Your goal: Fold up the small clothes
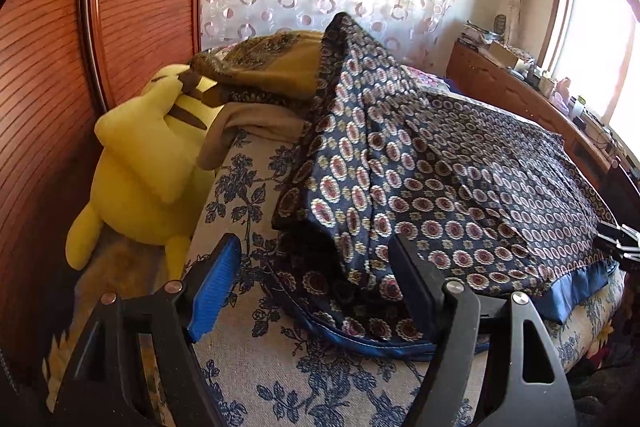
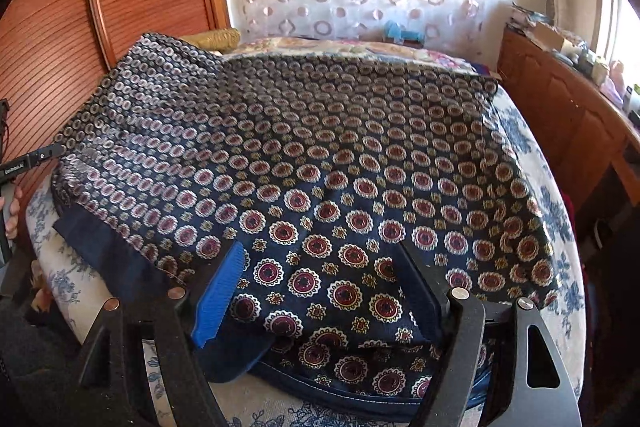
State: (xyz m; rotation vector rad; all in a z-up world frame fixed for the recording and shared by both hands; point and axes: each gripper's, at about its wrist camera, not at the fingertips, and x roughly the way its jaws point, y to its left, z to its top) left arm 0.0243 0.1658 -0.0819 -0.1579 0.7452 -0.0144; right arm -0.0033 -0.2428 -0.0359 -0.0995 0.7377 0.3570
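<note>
The left tool [image 1: 316, 275] and right tool [image 2: 320, 279] both stand released, jaws spread over the patterned navy cloth [image 2: 320, 155]. The cloth lies on the floral bed [image 1: 248, 379], one corner peaked up.

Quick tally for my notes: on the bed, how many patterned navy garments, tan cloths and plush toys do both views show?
Patterned navy garment: 1
Tan cloth: 1
Yellow plush toy: 1
Total: 3
</note>
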